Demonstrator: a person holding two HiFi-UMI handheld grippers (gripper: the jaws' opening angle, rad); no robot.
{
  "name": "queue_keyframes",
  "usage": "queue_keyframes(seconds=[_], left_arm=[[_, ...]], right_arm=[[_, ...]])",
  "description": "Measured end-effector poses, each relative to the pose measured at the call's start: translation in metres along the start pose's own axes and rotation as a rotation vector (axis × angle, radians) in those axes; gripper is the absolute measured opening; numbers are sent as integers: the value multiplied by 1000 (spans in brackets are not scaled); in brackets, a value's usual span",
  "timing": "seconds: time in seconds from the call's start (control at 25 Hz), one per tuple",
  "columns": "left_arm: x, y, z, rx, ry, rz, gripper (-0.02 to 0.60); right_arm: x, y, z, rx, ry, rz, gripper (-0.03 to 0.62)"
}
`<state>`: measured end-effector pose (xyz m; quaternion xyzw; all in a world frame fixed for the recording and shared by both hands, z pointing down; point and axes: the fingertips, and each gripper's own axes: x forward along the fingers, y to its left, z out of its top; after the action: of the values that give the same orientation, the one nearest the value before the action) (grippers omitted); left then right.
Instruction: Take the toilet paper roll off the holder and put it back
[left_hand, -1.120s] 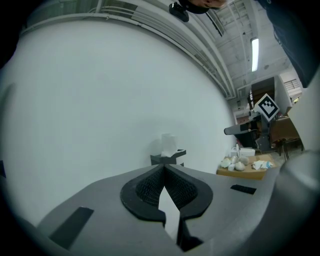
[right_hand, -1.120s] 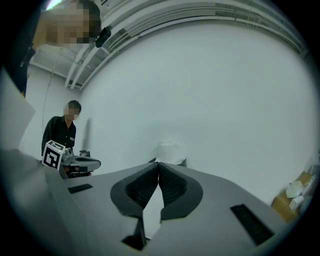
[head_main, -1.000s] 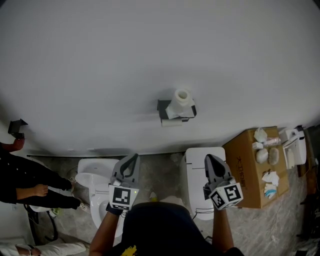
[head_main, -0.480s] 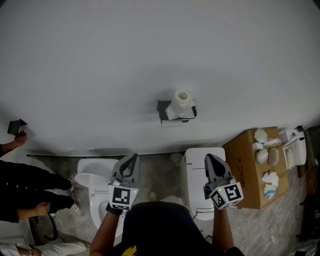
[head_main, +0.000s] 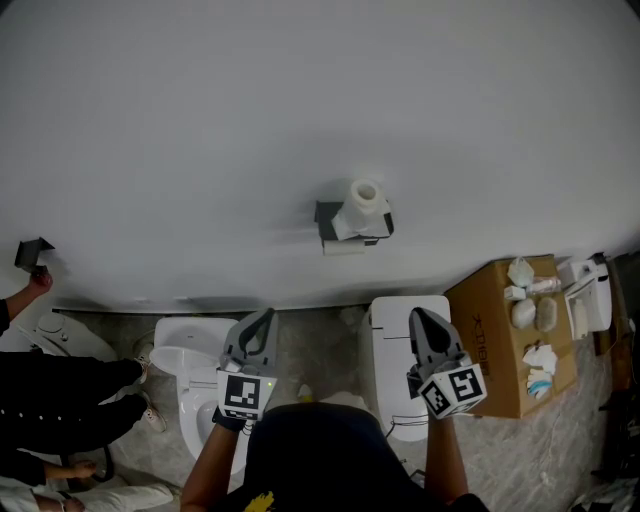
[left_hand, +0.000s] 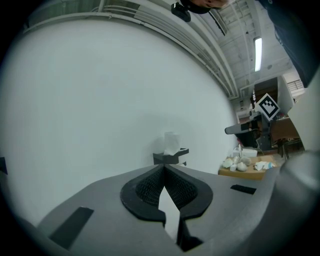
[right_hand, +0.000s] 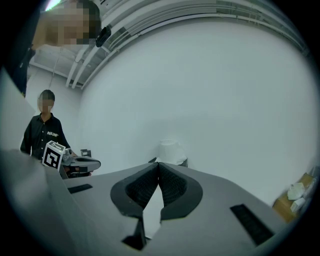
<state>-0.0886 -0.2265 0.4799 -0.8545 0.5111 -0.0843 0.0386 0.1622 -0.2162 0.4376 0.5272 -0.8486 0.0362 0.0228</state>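
A white toilet paper roll (head_main: 363, 207) stands upright on a dark wall-mounted holder (head_main: 329, 222) in the middle of the white wall. It also shows ahead as the roll (left_hand: 171, 143) above the holder (left_hand: 170, 156) in the left gripper view, and as the roll (right_hand: 169, 150) in the right gripper view. My left gripper (head_main: 267, 315) is shut and empty, held well short of the wall, lower left of the holder. My right gripper (head_main: 416, 316) is also shut and empty, lower right of the holder. Tips meet in both gripper views: left gripper (left_hand: 163, 167), right gripper (right_hand: 158, 164).
A white toilet (head_main: 192, 372) stands below the left gripper and a white bin (head_main: 398, 355) below the right. A cardboard box (head_main: 493, 337) with crumpled paper lies at right. A person in black (head_main: 60, 395) sits at far left; a small dark fixture (head_main: 30, 254) is on the wall.
Both grippers are unmoved. The person at far left has shifted: the arm rose toward the small wall fixture and the legs moved lower.
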Motion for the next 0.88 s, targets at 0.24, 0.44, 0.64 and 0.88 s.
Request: queue_keyframes(seconds=[0.24, 0.44, 0.64, 0.88], left_arm=[[-3, 0, -1, -2, -1, -4, 16], [-8, -1, -13, -1, 24, -10, 16], [-20, 5, -28, -33, 52, 12, 15], [-41, 28, -58, -21, 117, 74, 17]], right_arm=[[-1, 4, -4, -24, 19, 1, 3], [-3, 6, -4, -33, 13, 3, 3], [-4, 9, -5, -52, 26, 6, 5], [5, 15, -7, -83, 42, 29, 3]])
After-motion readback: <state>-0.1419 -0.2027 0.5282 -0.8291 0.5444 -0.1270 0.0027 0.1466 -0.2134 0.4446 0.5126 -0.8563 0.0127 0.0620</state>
